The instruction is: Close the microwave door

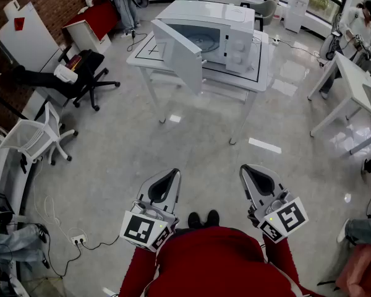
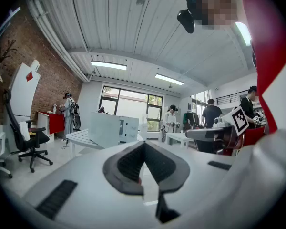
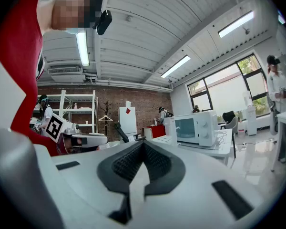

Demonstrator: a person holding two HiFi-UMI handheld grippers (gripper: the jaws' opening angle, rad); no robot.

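The white microwave [image 1: 219, 33] stands on a white table [image 1: 260, 79] far ahead, across an open stretch of floor. Its door [image 1: 179, 54] hangs wide open, swung out to the left. Both grippers are held low, close to the person's red sleeves and well short of the table. My left gripper [image 1: 172, 173] is shut with nothing in it, and my right gripper [image 1: 246, 169] is likewise shut and empty. The left gripper view shows its jaws [image 2: 144, 144] closed below the distant door [image 2: 104, 129]. In the right gripper view the microwave [image 3: 198, 128] appears beyond the closed jaws [image 3: 144, 144].
A black office chair [image 1: 86, 73] and a white chair [image 1: 37, 138] stand to the left. More white tables [image 1: 352, 85] are at the right. A power strip with cable [image 1: 77, 239] lies on the floor at lower left. People stand at the back of the room.
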